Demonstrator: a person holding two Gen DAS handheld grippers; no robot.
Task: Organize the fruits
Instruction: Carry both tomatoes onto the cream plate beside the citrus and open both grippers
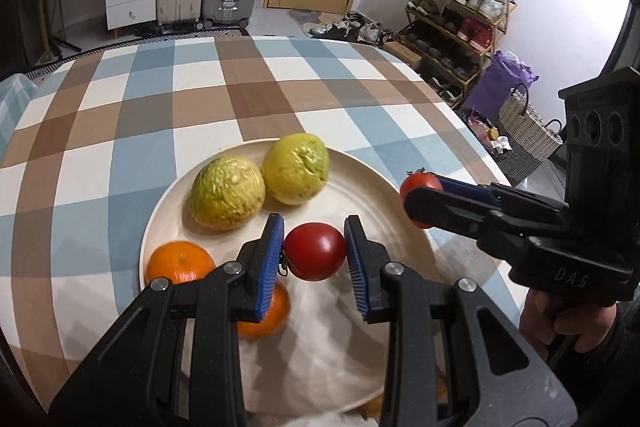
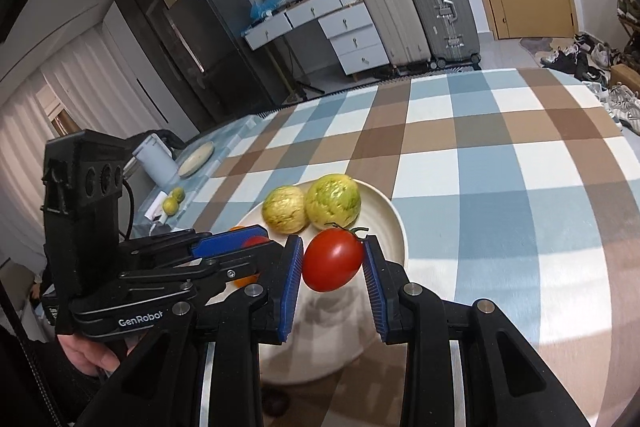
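Orange comes first on your left: two round orange citrus fruits, one [image 1: 180, 263] at the near-left rim of the plate and the other [image 1: 266, 315] just beside it, partly hidden behind your left hand-held gripper [image 1: 315, 255]. That hand-held gripper is clamped on a dark red round tomato [image 1: 315, 257], its blue ribbed pads [image 1: 270, 259] pressing the fruit from both sides, and the tomato hangs above the middle of the round cream ceramic plate [image 1: 380, 187].

Farther back on the plate lie two wrinkled yellow-green round fruits, the left one [image 1: 227, 193] and the right one [image 1: 296, 169], touching each other near the far rim. The plate itself sits on the surface covered by a blue, brown and white checked cloth [image 1: 120, 131].

Moving right, your right hand-held gripper [image 2: 332, 263] is likewise closed on a bright red oval tomato with a green stem [image 2: 333, 259], held between its blue pads [image 2: 291, 275] over the right part of the plate, near the rim. Seen from the left wrist camera, this tomato sits just past the plate's right edge, well apart from the dark red one. In the right wrist camera the two yellow-green fruits lie just beyond the held tomato.
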